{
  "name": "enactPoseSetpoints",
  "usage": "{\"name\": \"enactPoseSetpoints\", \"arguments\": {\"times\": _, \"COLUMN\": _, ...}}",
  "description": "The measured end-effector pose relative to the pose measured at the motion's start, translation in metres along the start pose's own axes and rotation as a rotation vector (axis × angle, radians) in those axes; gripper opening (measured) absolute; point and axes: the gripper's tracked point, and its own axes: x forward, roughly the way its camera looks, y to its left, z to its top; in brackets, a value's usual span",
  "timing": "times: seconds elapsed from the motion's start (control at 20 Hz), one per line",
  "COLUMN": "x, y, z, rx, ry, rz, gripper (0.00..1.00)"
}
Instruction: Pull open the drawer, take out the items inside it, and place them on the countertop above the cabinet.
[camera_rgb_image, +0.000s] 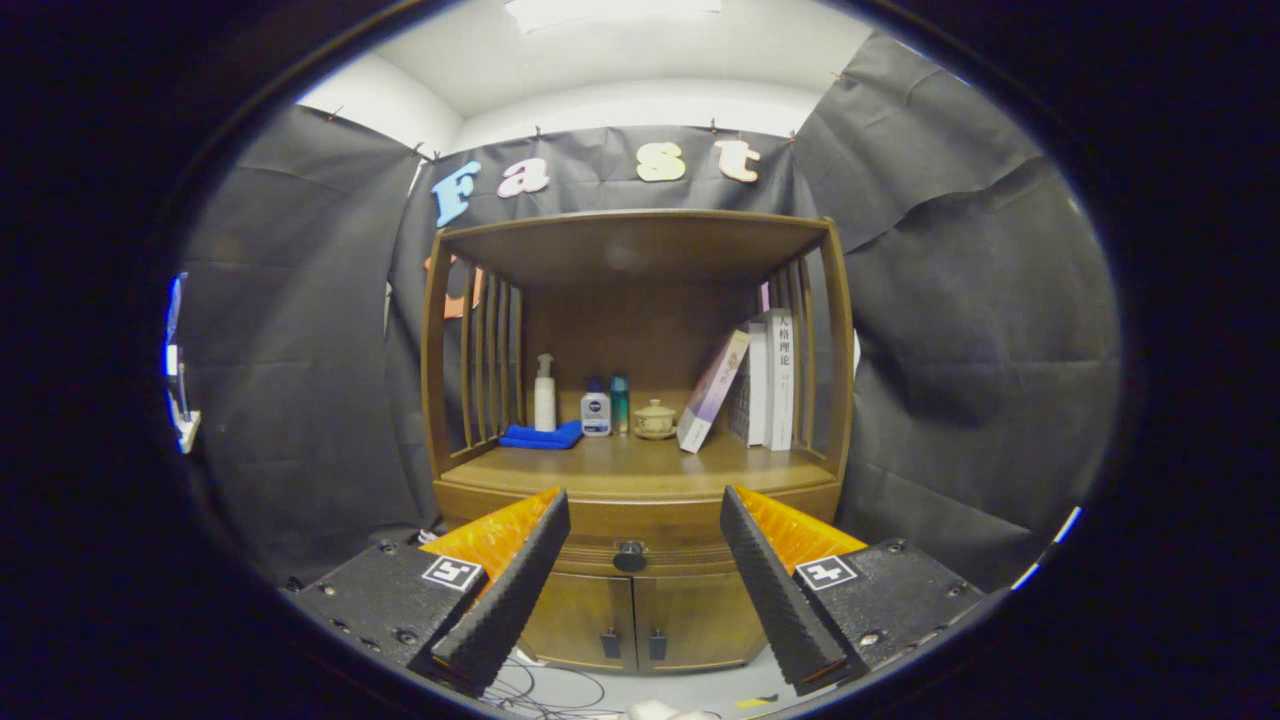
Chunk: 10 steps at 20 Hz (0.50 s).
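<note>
We see a brown wooden cabinet (640, 480) with a dark drawer knob (629, 556), a blue cloth (541, 436), a white pump bottle (544, 393), perhaps a teal bottle (620, 403), and orange gripper (645, 510) fingers (515, 575) with black ridged pads.

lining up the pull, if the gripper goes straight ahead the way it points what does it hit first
Most likely the closed drawer front, near its dark knob; the open gripper frames it. Depth is unclear.

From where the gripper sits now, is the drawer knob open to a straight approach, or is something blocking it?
Probably yes. The gripper is open, and the drawer knob sits beyond the fingers, centred in the gap between them. Nothing lies between them, and the drawer looks closed, so a straight push forward should get there.
</note>
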Motion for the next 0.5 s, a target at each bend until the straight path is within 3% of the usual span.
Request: {"name": "enactPoseSetpoints", "arguments": {"times": 0.5, "x": 0.095, "y": 0.014, "z": -0.084, "rx": -0.018, "ry": 0.067, "rz": 0.009, "gripper": 0.99}}
